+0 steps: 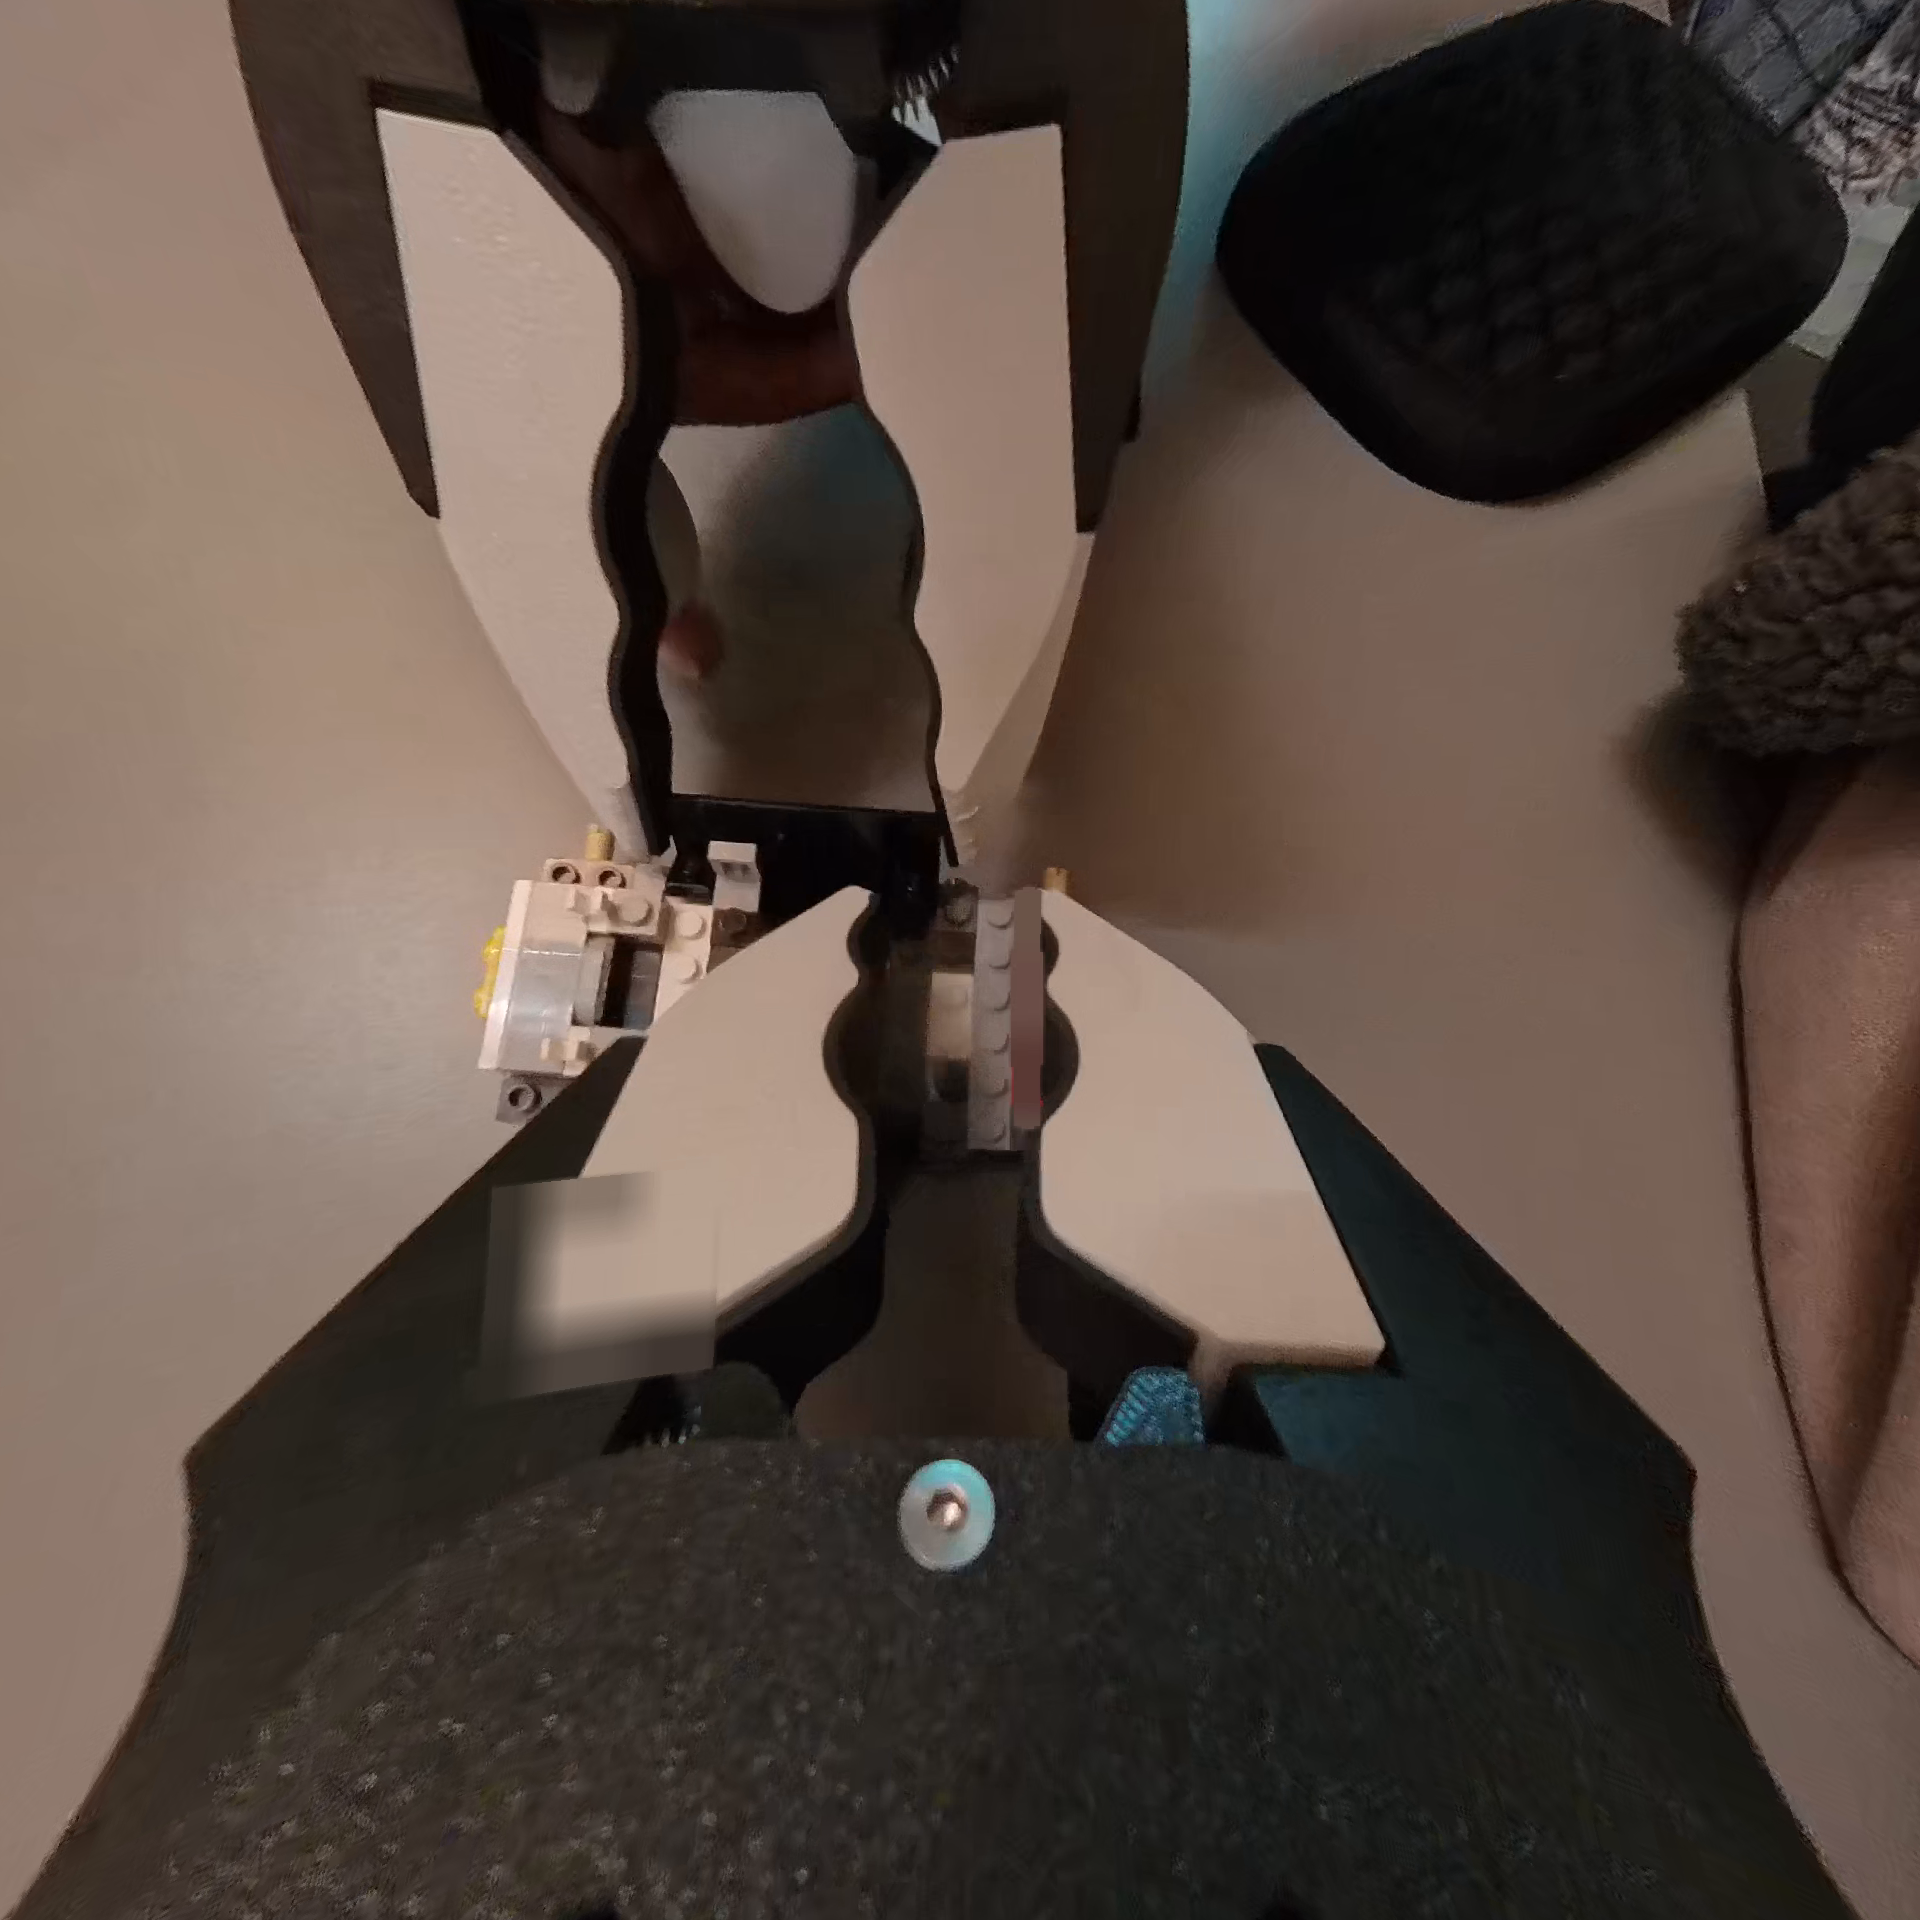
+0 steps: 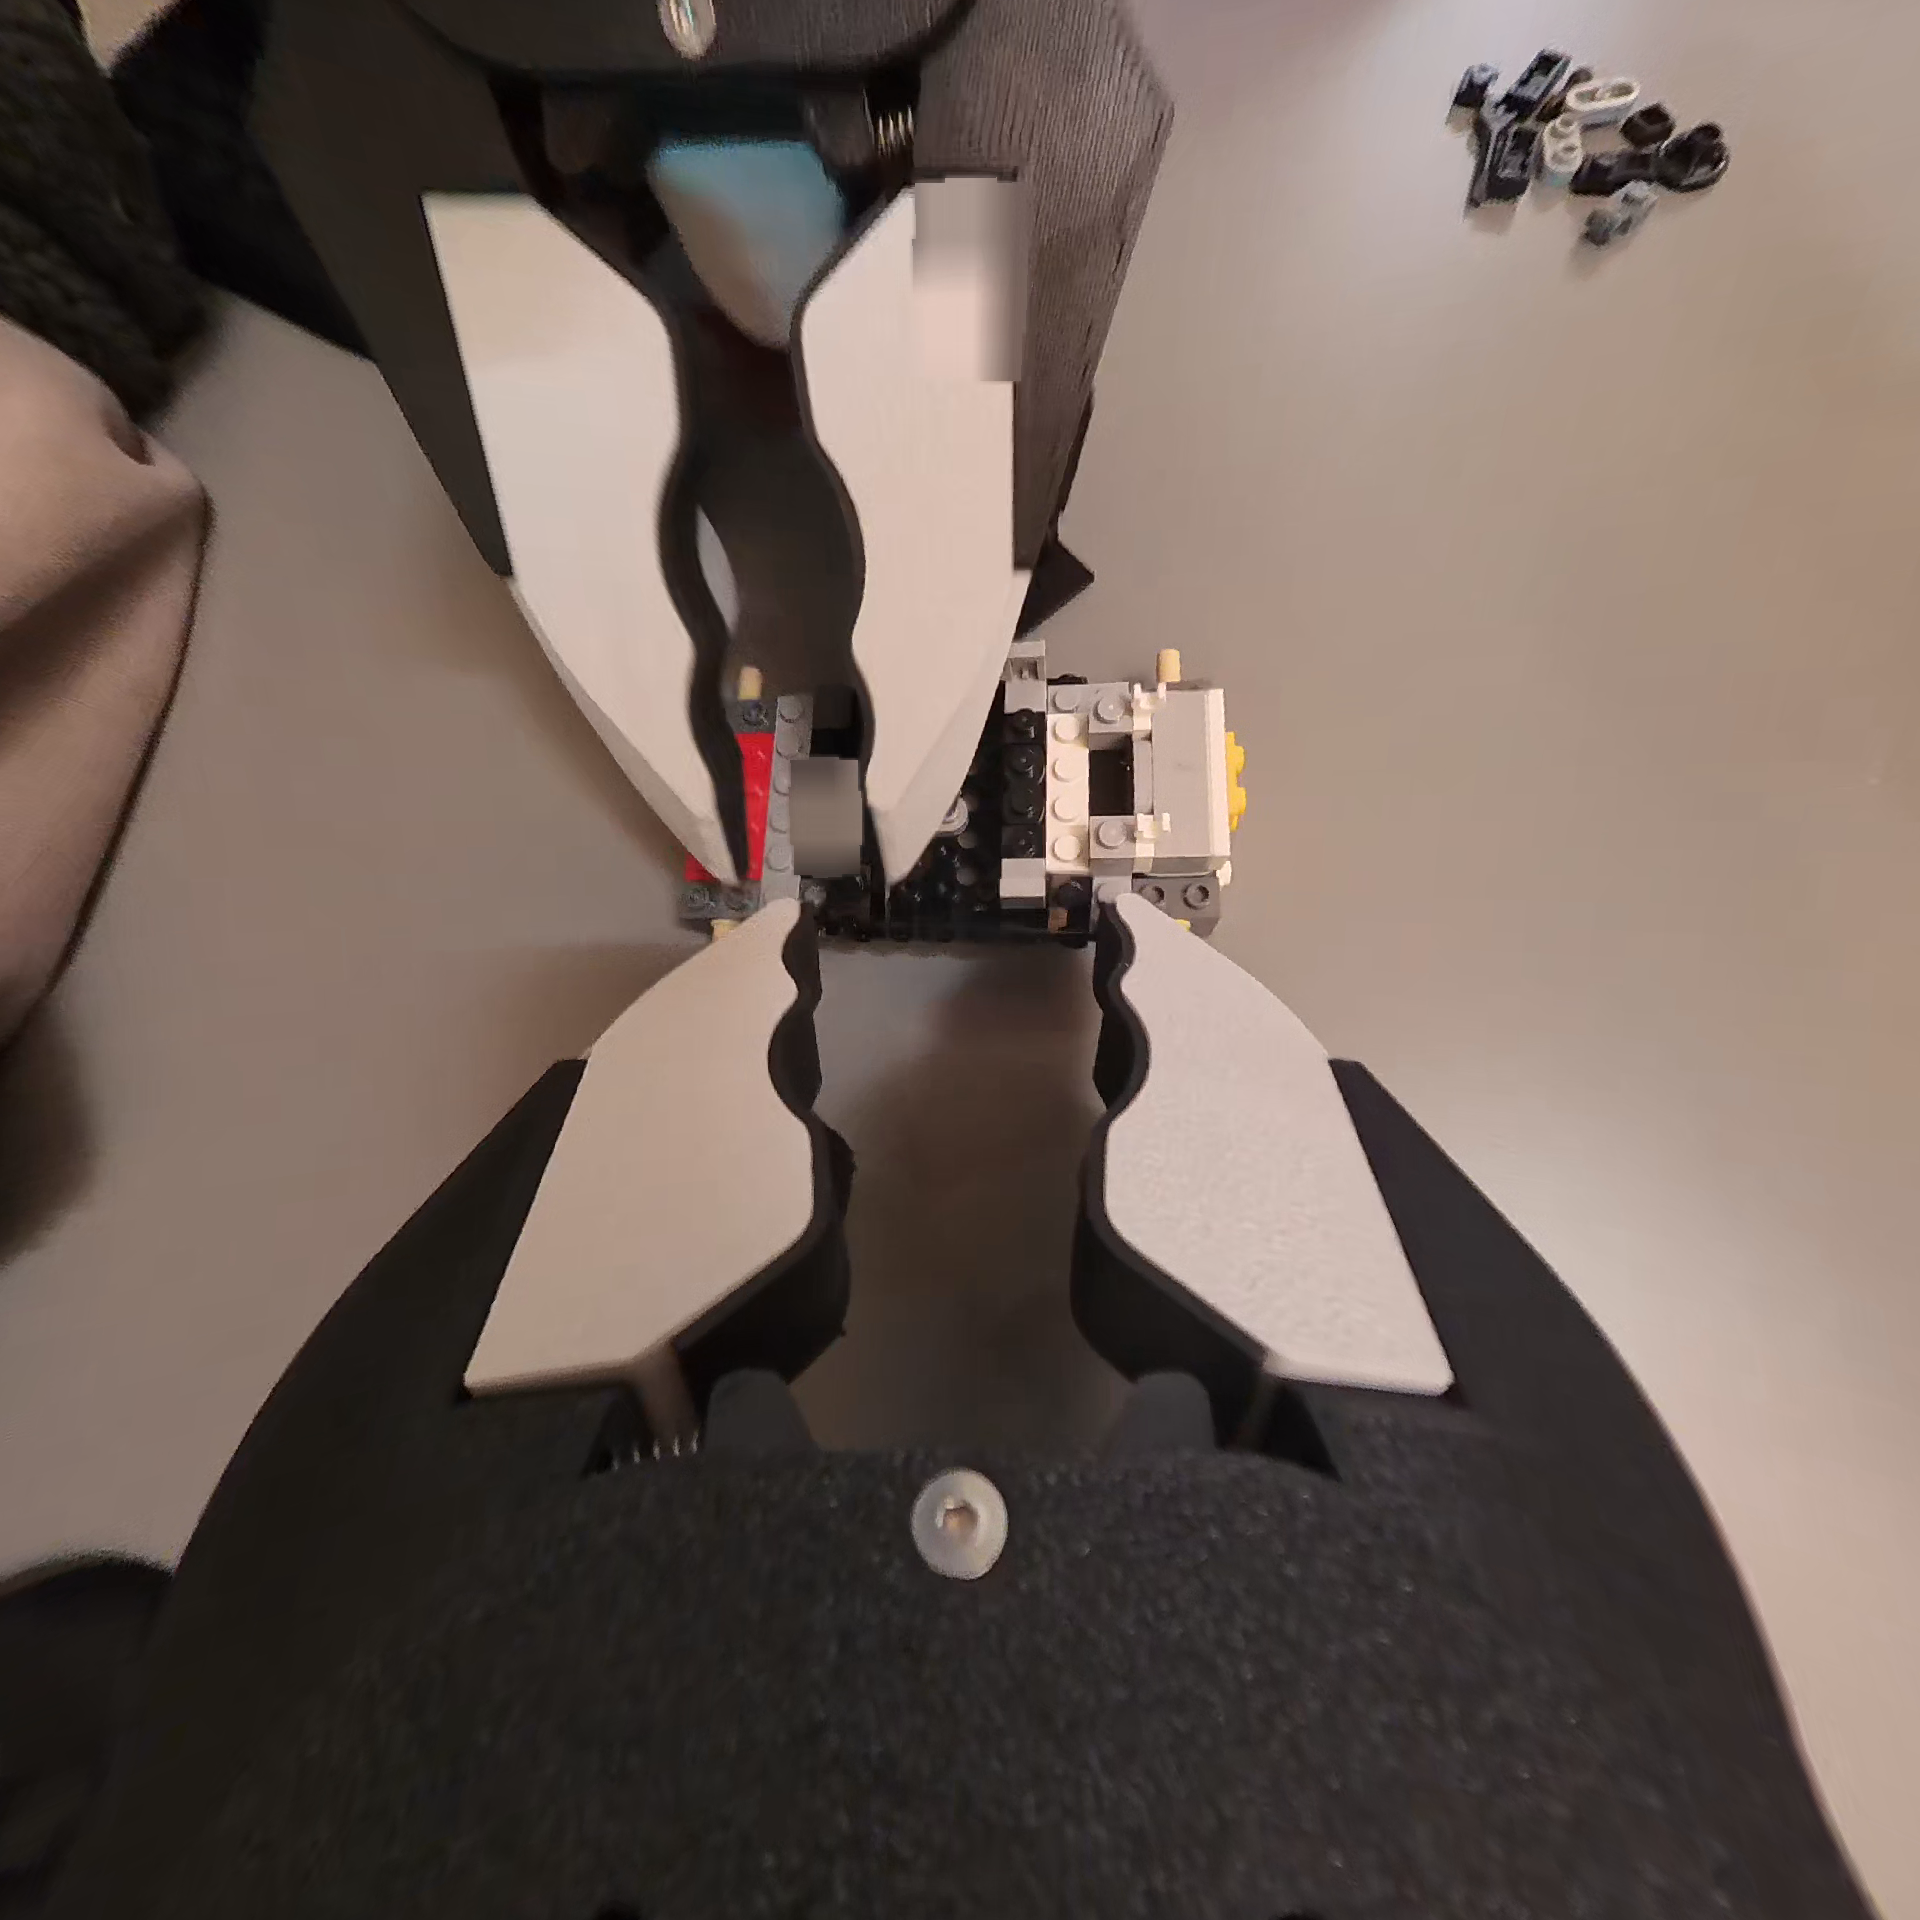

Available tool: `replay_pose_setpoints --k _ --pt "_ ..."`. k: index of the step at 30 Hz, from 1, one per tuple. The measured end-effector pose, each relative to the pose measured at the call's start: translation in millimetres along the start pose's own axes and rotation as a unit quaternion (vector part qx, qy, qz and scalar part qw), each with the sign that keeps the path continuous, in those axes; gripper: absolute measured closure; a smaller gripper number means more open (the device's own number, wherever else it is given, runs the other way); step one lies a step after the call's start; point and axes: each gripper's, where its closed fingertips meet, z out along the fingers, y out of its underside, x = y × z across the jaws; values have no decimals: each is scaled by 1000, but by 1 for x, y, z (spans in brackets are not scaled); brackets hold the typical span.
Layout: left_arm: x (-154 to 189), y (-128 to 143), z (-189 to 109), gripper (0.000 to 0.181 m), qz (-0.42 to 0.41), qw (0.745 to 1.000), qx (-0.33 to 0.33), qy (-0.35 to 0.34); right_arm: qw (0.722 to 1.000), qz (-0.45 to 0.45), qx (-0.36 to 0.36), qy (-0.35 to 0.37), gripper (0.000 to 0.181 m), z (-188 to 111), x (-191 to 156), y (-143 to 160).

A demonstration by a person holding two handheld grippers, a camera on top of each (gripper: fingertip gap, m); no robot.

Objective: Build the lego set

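In the left wrist view, our left gripper (image 1: 951, 997) fills the lower half of the frame, its fingers drawn close around a grey studded strip (image 1: 995, 1023) at one end of the lego model (image 1: 582, 966), which sits at frame centre on the beige table (image 1: 260, 623). Whether the pads truly press that strip we cannot tell.

Beyond the model, our right gripper (image 1: 790, 821) reaches down from the top of the frame, fingers spread wide to either side of the model's black middle section.

In the right wrist view, the model's white and grey end (image 2: 1143, 790) lies right of centre. A cluster of loose black and grey pieces (image 2: 1590, 140) lies on the bare table, upper right, in no container.

Upper right in the left wrist view sits a black cushioned pad (image 1: 1527, 249).
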Motion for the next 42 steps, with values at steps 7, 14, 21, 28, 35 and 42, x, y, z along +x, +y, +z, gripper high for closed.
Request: replay_pose_setpoints --k 7,14,21,28,35,42 --pt "-8 3 -12 159 -4 1000 -6 -20 997 -18 -81 5 130 0 3 3" --pt "-10 6 -6 158 5 999 -11 -34 988 -16 -155 18 131 5 2 2" --pt "-12 5 -10 160 8 999 -2 -38 978 -28 -205 31 130 5 7 5" --pt "-20 6 -21 161 -2 999 10 -46 973 -32 -225 28 130 5 10 5" --pt "-14 0 -9 159 6 999 18 -50 973 -32 -227 17 130 5 7 4" --pt "-13 2 -5 168 5 999 11 -50 975 -34 -220 12 130 8 6 4"
